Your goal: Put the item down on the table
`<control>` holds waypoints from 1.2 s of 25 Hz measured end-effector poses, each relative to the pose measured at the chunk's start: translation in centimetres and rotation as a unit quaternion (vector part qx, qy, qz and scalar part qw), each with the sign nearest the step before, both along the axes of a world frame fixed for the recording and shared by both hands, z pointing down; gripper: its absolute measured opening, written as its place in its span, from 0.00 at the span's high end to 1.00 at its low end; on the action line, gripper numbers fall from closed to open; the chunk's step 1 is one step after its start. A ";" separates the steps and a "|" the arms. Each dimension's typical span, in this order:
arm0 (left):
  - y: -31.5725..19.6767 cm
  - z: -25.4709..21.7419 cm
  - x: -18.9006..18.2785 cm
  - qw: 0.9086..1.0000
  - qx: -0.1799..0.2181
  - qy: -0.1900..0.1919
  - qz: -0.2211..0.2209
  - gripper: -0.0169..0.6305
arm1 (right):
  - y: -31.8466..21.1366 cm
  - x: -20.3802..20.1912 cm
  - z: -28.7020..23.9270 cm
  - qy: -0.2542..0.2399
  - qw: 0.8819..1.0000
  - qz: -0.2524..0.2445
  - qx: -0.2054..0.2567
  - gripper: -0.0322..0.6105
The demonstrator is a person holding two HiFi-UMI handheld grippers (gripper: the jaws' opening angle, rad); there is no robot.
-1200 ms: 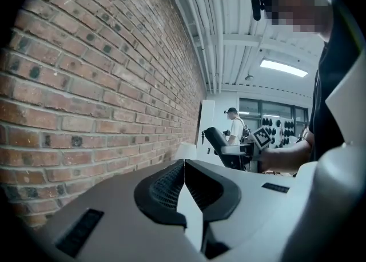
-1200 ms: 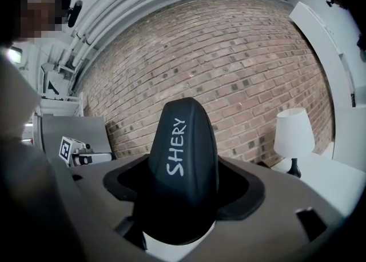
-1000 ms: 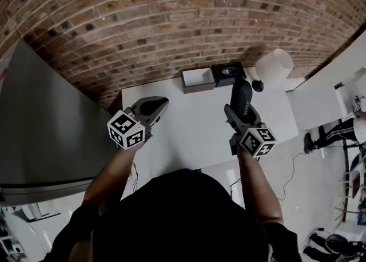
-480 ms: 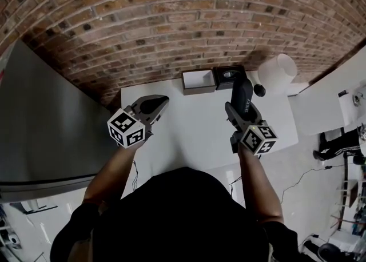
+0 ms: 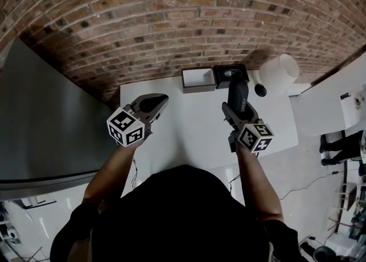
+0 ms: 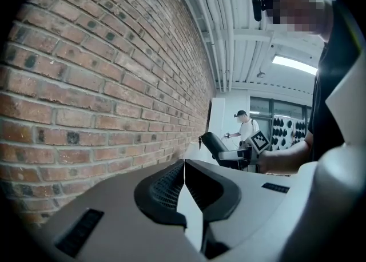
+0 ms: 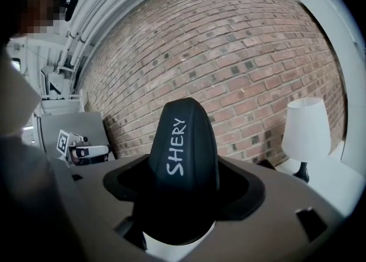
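Note:
A black zippered case (image 5: 239, 96) with white lettering "SHERY" (image 7: 182, 151) sticks out from between the jaws of my right gripper (image 5: 235, 111), which is shut on it. It is held over the right half of the white table (image 5: 191, 132), its far end pointing toward the brick wall. My left gripper (image 5: 153, 106) hovers over the table's left part, its jaws pressed together with nothing between them (image 6: 184, 170). The left gripper view shows the case (image 6: 216, 143) and the right gripper out to the side.
A brown open box (image 5: 198, 79) and a black box (image 5: 230, 74) stand at the table's back edge against the brick wall. A white lamp (image 5: 278, 72) stands at the back right corner (image 7: 306, 127). A grey cabinet (image 5: 46, 135) flanks the table's left.
The right gripper with the case has edged slightly left and toward the wall. The left gripper has stayed in place.

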State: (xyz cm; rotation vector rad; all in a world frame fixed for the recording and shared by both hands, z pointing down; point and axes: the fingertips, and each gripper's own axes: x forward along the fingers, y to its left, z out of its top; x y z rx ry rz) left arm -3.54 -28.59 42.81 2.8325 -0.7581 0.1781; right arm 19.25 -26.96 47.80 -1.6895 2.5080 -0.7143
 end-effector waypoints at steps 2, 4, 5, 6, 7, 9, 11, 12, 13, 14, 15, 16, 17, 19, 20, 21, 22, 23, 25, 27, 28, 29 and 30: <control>-0.2 0.2 0.0 1.000 -0.002 0.000 -0.003 0.94 | -0.3 0.4 0.8 0.007 1.000 0.002 -0.002 0.40; -0.4 0.4 0.0 1.000 -0.004 -0.001 -0.005 0.94 | -0.5 0.6 1.8 0.013 1.000 0.004 -0.007 0.40; -0.5 0.5 0.0 1.000 -0.005 -0.002 -0.006 0.94 | -0.6 0.7 2.2 0.014 1.000 0.004 -0.010 0.40; -0.6 0.6 0.0 1.000 -0.006 -0.003 -0.008 0.94 | -0.7 0.8 2.6 0.015 1.000 0.003 -0.014 0.40; -0.7 0.7 -0.1 1.000 -0.007 -0.004 -0.009 0.94 | -0.8 0.9 3.0 0.017 1.000 0.002 -0.016 0.40; -0.9 0.9 -0.1 1.000 -0.009 -0.005 -0.012 0.94 | -1.0 1.1 4.0 0.024 1.000 0.001 -0.020 0.40; -0.9 1.1 -0.1 1.000 -0.011 -0.006 -0.013 0.94 | -1.3 1.3 5.2 0.031 0.999 0.000 -0.028 0.40; -1.0 1.2 -0.1 1.000 -0.012 -0.006 -0.014 0.94 | -1.4 1.4 5.9 0.035 0.999 0.000 -0.032 0.40; -1.0 1.3 -0.1 1.000 -0.013 -0.007 -0.014 0.94 | -1.4 1.5 6.5 0.038 0.999 -0.002 -0.037 0.40; -1.1 1.5 -0.1 1.000 -0.014 -0.007 -0.015 0.94 | -1.5 1.4 7.0 0.041 0.998 -0.005 -0.041 0.40; -1.2 1.6 -0.2 1.000 -0.016 -0.008 -0.017 0.94 | -1.5 1.3 7.5 0.043 0.998 -0.009 -0.045 0.40; -1.3 1.8 -0.2 1.000 -0.017 -0.008 -0.018 0.94 | -1.6 1.2 8.0 0.045 0.998 -0.012 -0.048 0.40; -1.3 1.9 -0.3 1.000 -0.019 -0.009 -0.020 0.94 | -1.6 1.1 8.4 0.047 0.997 -0.015 -0.052 0.40; -1.4 2.2 -0.3 0.999 -0.022 -0.010 -0.021 0.94 | -1.6 1.1 9.5 0.049 0.997 -0.018 -0.058 0.40; -1.5 2.3 -0.2 0.999 -0.023 -0.010 -0.021 0.94 | -1.6 1.1 10.0 0.049 0.997 -0.019 -0.062 0.40; -1.5 2.4 -0.2 0.999 -0.025 -0.011 -0.021 0.94 | -1.6 1.2 10.5 0.051 0.996 -0.020 -0.066 0.40; -1.5 2.5 -0.1 0.999 -0.026 -0.011 -0.021 0.94 | -1.5 1.2 11.1 0.053 0.996 -0.020 -0.071 0.40; -1.5 2.6 -0.1 0.999 -0.027 -0.011 -0.020 0.94 | -1.5 1.2 11.6 0.056 0.995 -0.020 -0.076 0.40; -1.6 2.9 -0.1 0.999 -0.030 -0.012 -0.020 0.94 | -1.3 1.4 12.8 0.062 0.994 -0.021 -0.085 0.40; -1.6 3.3 0.0 0.999 -0.034 -0.013 -0.020 0.94 | -1.1 1.6 13.9 0.067 0.993 -0.019 -0.093 0.40; -1.6 3.4 0.0 0.999 -0.035 -0.014 -0.020 0.94 | -1.0 1.8 14.4 0.070 0.993 -0.018 -0.096 0.40; -1.6 3.6 -0.1 0.999 -0.035 -0.015 -0.021 0.94 | -0.9 2.0 14.9 0.074 0.992 -0.017 -0.099 0.40; -1.7 3.8 -0.1 0.999 -0.036 -0.016 -0.022 0.94 | -0.8 2.1 15.3 0.079 0.992 -0.016 -0.101 0.40</control>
